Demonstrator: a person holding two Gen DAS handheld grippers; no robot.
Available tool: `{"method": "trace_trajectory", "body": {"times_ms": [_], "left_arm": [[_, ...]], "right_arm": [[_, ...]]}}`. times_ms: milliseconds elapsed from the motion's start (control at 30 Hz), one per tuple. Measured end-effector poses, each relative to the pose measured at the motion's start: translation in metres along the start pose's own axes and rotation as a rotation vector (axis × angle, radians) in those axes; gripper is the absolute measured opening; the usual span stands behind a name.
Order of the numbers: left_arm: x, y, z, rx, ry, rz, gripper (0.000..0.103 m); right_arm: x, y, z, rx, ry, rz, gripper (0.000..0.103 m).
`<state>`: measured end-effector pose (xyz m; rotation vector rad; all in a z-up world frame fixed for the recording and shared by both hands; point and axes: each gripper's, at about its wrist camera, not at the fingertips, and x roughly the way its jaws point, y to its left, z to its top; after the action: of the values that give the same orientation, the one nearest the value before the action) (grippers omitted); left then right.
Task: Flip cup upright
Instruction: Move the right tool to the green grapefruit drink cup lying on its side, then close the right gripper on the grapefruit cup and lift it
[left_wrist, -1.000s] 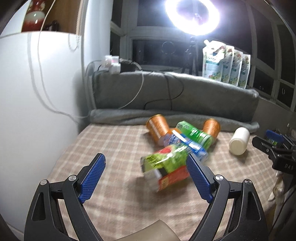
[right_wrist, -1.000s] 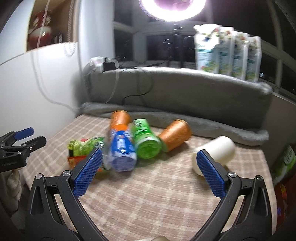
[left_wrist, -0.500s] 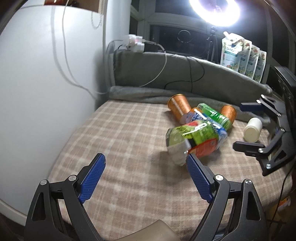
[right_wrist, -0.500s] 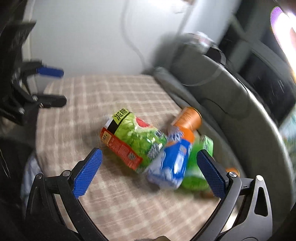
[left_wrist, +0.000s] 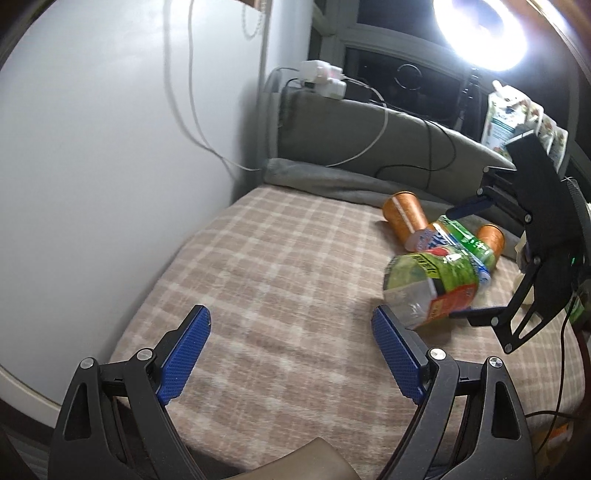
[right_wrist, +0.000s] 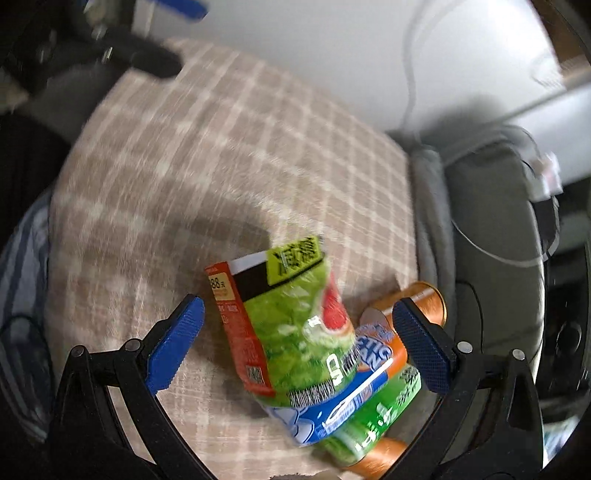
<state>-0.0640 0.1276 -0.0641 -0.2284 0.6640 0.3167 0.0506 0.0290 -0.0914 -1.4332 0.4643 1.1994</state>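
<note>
Left wrist view: the left gripper (left_wrist: 291, 352) hovers wide apart and empty over the plaid cloth (left_wrist: 280, 266), clear of the right gripper (left_wrist: 476, 258), which straddles the toppled green-and-red cup (left_wrist: 432, 286).

Right wrist view: spread fingers flank that cup (right_wrist: 284, 321), lying among other cups (right_wrist: 369, 417), apparently for grasping.
</note>
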Motion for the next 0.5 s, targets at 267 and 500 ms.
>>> {"method": "trace_trajectory", "body": {"times_ms": [267, 500], "left_arm": [[0.002, 0.01, 0.0, -0.024, 0.01, 0.005, 0.089], [0.002, 0.01, 0.0, -0.03, 0.013, -0.003, 0.089]], "right_arm": [[0.028, 0.005, 0.008, -0.074, 0.07, -0.004, 0.092], [0.026, -0.003, 0.007, 0.007, 0.051, 0.013, 0.084]]}}
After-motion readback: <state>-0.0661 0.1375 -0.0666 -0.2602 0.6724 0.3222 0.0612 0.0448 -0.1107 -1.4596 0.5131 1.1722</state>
